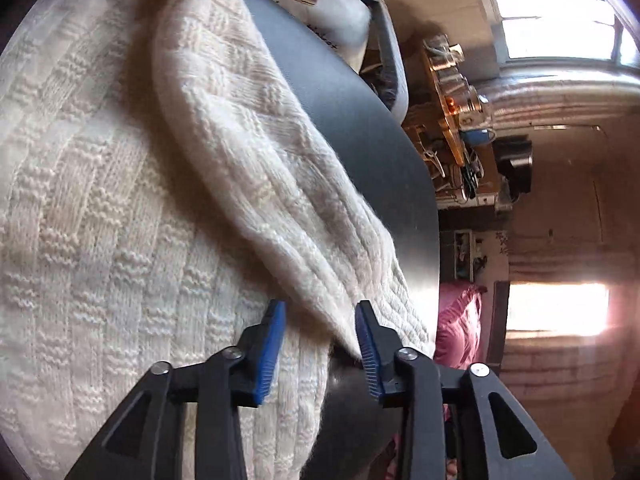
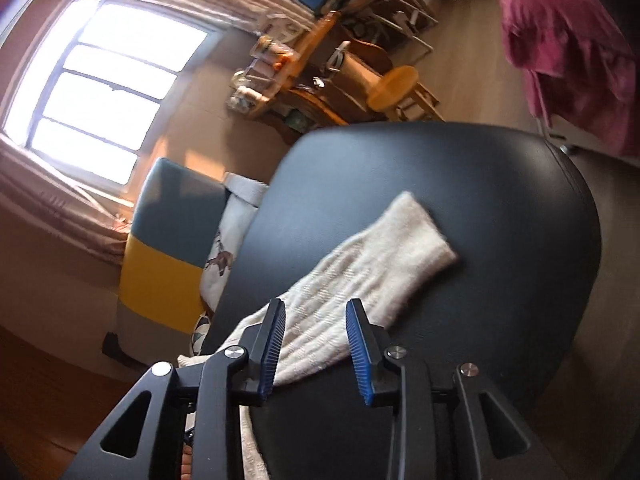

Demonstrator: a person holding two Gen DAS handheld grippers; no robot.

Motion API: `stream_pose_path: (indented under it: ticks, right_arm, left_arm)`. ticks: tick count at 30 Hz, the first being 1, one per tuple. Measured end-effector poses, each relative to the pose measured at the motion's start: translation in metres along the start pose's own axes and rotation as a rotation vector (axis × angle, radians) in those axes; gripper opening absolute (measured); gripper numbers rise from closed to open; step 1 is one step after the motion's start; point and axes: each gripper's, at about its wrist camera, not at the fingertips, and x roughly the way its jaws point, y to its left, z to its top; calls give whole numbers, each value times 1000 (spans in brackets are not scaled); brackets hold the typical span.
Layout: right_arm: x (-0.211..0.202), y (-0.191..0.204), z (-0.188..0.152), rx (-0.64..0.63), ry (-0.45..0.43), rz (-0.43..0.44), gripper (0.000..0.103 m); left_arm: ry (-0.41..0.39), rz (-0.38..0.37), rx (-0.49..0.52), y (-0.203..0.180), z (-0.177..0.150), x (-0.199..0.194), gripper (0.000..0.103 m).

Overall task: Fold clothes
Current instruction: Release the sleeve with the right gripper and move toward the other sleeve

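Cream basket-knit sweater (image 1: 120,208) on dark round table (image 1: 360,140); sleeve (image 2: 372,264) ahead of right gripper (image 2: 316,344), L gripper (image 1: 320,344), both jaws spread, empty. Sleeve-fold stage prob; next needs sleeve pinch.

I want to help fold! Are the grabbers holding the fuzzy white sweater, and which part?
Nothing is held. The left gripper is open around a sweater fold, and the right gripper is open above the sleeve.
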Motion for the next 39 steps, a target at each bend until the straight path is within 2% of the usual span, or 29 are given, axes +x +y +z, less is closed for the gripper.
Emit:
stream_pose_path:
  ticks: [1, 3, 4, 7, 9, 10, 11, 12, 13, 14, 16, 20, 22, 25, 27, 29, 31, 32, 33, 34, 37, 39]
  right_arm:
    - [6, -9, 1, 32, 17, -19, 45]
    - [18, -23, 2, 73, 37, -59, 48]
    - [24, -27, 2, 74, 47, -87, 50]
    - [43, -27, 3, 57, 46, -75, 56]
    - [52, -21, 6, 28, 15, -76, 58]
    - [56, -19, 7, 27, -5, -78, 58]
    - [60, -16, 9, 10, -13, -81, 58]
    - [64, -13, 10, -16, -16, -86, 48]
    - [68, -10, 11, -32, -10, -107, 30]
    - [71, -9, 10, -37, 0, -117, 7]
    - [74, -6, 8, -63, 10, -115, 6]
    - [42, 37, 9, -214, -48, -69, 6]
    - [23, 61, 15, -283, -89, -53, 6]
    - [18, 80, 42, -294, -120, -46, 6]
    - [27, 81, 68, -261, -131, -85, 6]
    - [48, 71, 94, -167, -109, -106, 10]
    - [66, 58, 113, -90, -119, -137, 25]
    - [70, 54, 117, -71, -117, -140, 27]
    - [72, 53, 118, -69, -116, -142, 27]
    - [71, 57, 113, -92, -124, -142, 27]
    - [67, 85, 81, -255, -132, -128, 29]
    - [77, 111, 41, -388, -52, -86, 29]
  left_arm:
    - [-9, -5, -26, 4, 3, 2, 54]
    - [-27, -15, -78, 12, 8, 5, 56]
    - [-36, -20, -104, 16, 10, 6, 62]
    - [-66, -20, -129, 16, 17, 11, 61]
    - [-88, 9, -101, 12, 23, 14, 36]
    - [-88, 6, -96, 11, 24, 14, 12]
    - [-88, 1, -92, 10, 24, 15, 11]
    - [-87, -4, -87, 10, 25, 15, 11]
    - [-94, -6, -70, 6, 25, 13, 10]
    - [-101, -4, -35, 0, 24, 8, 10]
    - [-115, 0, 38, -12, 22, -1, 10]
    - [-122, 3, 178, -53, 35, -6, 10]
    - [-125, 5, 247, -73, 42, -8, 10]
    - [-122, 23, 345, -103, 57, -1, 10]
    - [-100, 60, 330, -109, 73, 18, 11]
    - [-44, 74, 284, -105, 88, 36, 23]
    - [12, 89, 239, -102, 103, 54, 25]
    - [40, 96, 216, -100, 110, 63, 25]
    - [28, 81, 215, -98, 110, 56, 25]
    - [17, 47, 218, -95, 109, 44, 26]
    - [-57, 12, 218, -76, 98, -7, 31]
    - [-128, 23, 221, -52, 84, -47, 36]
